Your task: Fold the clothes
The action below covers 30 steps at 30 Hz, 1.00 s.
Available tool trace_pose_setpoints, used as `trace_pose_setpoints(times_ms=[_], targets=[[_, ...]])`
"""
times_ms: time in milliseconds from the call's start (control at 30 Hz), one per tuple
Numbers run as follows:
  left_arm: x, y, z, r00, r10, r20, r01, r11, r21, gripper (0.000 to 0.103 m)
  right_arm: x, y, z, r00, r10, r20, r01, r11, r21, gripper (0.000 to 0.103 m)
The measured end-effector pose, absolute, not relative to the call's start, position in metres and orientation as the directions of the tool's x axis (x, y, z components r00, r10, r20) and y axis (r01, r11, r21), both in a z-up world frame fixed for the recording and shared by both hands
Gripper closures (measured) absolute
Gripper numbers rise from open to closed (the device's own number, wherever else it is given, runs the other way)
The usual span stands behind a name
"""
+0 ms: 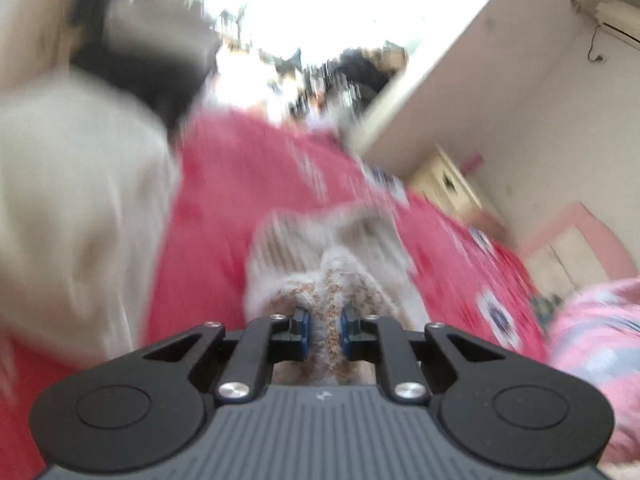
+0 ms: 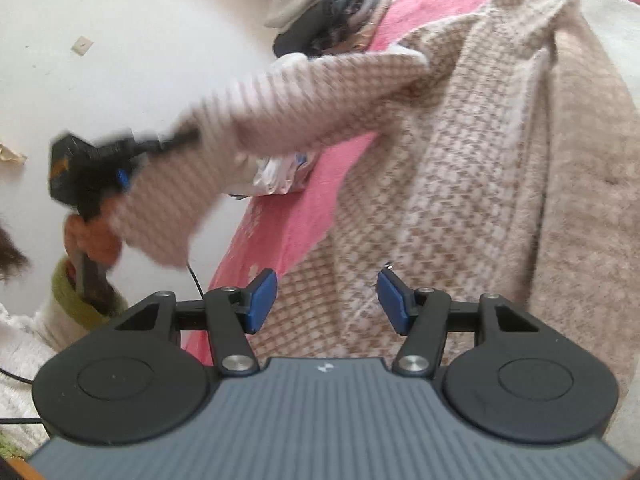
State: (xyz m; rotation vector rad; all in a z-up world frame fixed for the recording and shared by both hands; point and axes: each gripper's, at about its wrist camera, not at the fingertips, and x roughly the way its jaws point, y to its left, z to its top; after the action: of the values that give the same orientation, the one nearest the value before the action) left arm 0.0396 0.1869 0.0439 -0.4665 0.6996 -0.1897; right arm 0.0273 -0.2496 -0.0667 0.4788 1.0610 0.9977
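L tool [image 1: 323,334] pinching sweater sleeve [image 2: 248,112], lifted off bed [image 2: 304,216]; R tool [image 2: 327,300] spread, empty; fuzzy knit may slip w/ fast swing

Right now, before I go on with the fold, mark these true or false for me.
1. The left claw is shut on the sweater's sleeve. True.
2. The right claw grips the sweater. False: its jaws stand open, nothing between the pads.
3. The sweater lies on a pink blanket. True.
4. The sweater is plain dark blue. False: it is a beige and white checked knit.
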Motion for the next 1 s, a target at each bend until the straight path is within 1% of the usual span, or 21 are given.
trace_pose_setpoints(times_ms=[100, 167, 200, 233, 300, 367, 400, 467, 500, 567, 633, 667, 733, 767, 833, 867, 900, 933, 967, 1000], targets=[[0.076, 0.205, 0.08, 0.849, -0.16, -0.504, -0.077, 0.905, -0.417, 0.088, 0.032, -0.252, -0.065, 0.145, 0.862, -0.486, -0.449, 0.495, 0.744, 0.047], [0.103, 0.218, 0.093, 0.888, -0.022, -0.459, -0.158, 0.923, -0.351, 0.088, 0.034, -0.258, -0.064, 0.164, 0.864, -0.475, -0.45, 0.494, 0.744, 0.047], [0.121, 0.223, 0.091, 0.884, 0.042, -0.465, -0.209, 0.926, -0.314, 0.086, 0.035, -0.261, -0.064, 0.172, 0.865, -0.471, -0.447, 0.495, 0.745, 0.047], [0.141, 0.229, 0.083, 0.864, 0.079, -0.498, -0.245, 0.929, -0.277, 0.083, 0.036, -0.265, -0.065, 0.181, 0.863, -0.472, -0.441, 0.5, 0.746, 0.047], [0.179, 0.238, 0.056, 0.776, 0.146, -0.614, -0.329, 0.924, -0.196, 0.08, 0.039, -0.273, -0.07, 0.196, 0.855, -0.48, -0.415, 0.516, 0.749, 0.047], [0.203, 0.248, 0.023, 0.648, 0.197, -0.736, -0.435, 0.888, -0.146, 0.079, 0.042, -0.282, -0.077, 0.209, 0.846, -0.49, -0.38, 0.532, 0.757, 0.047], [0.205, 0.252, 0.013, 0.626, 0.201, -0.754, -0.471, 0.868, -0.159, 0.077, 0.043, -0.287, -0.079, 0.213, 0.844, -0.492, -0.363, 0.536, 0.762, 0.047], [0.197, 0.255, 0.01, 0.674, 0.183, -0.715, -0.481, 0.844, -0.238, 0.074, 0.046, -0.297, -0.084, 0.221, 0.839, -0.497, -0.335, 0.544, 0.769, 0.047], [0.193, 0.255, 0.013, 0.694, 0.172, -0.699, -0.473, 0.842, -0.261, 0.072, 0.047, -0.302, -0.085, 0.226, 0.835, -0.501, -0.325, 0.55, 0.77, 0.047], [0.189, 0.255, 0.022, 0.718, 0.145, -0.68, -0.457, 0.836, -0.304, 0.071, 0.048, -0.314, -0.087, 0.241, 0.825, -0.511, -0.302, 0.564, 0.768, 0.047], [0.187, 0.258, 0.032, 0.735, 0.1, -0.671, -0.439, 0.823, -0.359, 0.067, 0.051, -0.324, -0.09, 0.259, 0.814, -0.52, -0.269, 0.578, 0.771, 0.047], [0.188, 0.26, 0.038, 0.74, 0.068, -0.669, -0.433, 0.81, -0.396, 0.061, 0.053, -0.329, -0.091, 0.275, 0.805, -0.525, -0.245, 0.587, 0.771, 0.046], [0.19, 0.275, 0.046, 0.744, 0.019, -0.668, -0.438, 0.769, -0.466, 0.059, 0.054, -0.346, -0.093, 0.315, 0.783, -0.536, -0.199, 0.606, 0.77, 0.046], [0.193, 0.278, 0.049, 0.73, 0.006, -0.683, -0.449, 0.757, -0.474, 0.059, 0.054, -0.356, -0.093, 0.345, 0.767, -0.541, -0.181, 0.62, 0.764, 0.046], [0.207, 0.287, 0.052, 0.672, 0.002, -0.741, -0.471, 0.773, -0.425, 0.059, 0.051, -0.382, -0.089, 0.421, 0.71, -0.565, -0.151, 0.669, 0.728, 0.045], [0.218, 0.287, 0.053, 0.605, 0.004, -0.797, -0.472, 0.808, -0.354, 0.057, 0.05, -0.395, -0.087, 0.46, 0.673, -0.579, -0.134, 0.698, 0.704, 0.043], [0.232, 0.288, 0.054, 0.516, 0.023, -0.856, -0.461, 0.85, -0.254, 0.062, 0.048, -0.407, -0.085, 0.5, 0.614, -0.61, -0.118, 0.746, 0.655, 0.042], [0.241, 0.283, 0.053, 0.43, 0.061, -0.901, -0.451, 0.879, -0.156, 0.066, 0.047, -0.418, -0.083, 0.529, 0.551, -0.646, -0.097, 0.795, 0.598, 0.042], [0.249, 0.279, 0.053, 0.352, 0.104, -0.93, -0.431, 0.9, -0.062, 0.063, 0.046, -0.426, -0.083, 0.542, 0.484, -0.687, -0.074, 0.842, 0.535, 0.042], [0.253, 0.274, 0.058, 0.32, 0.161, -0.934, -0.398, 0.917, 0.022, 0.06, 0.045, -0.434, -0.083, 0.55, 0.418, -0.723, -0.052, 0.881, 0.47, 0.042]])
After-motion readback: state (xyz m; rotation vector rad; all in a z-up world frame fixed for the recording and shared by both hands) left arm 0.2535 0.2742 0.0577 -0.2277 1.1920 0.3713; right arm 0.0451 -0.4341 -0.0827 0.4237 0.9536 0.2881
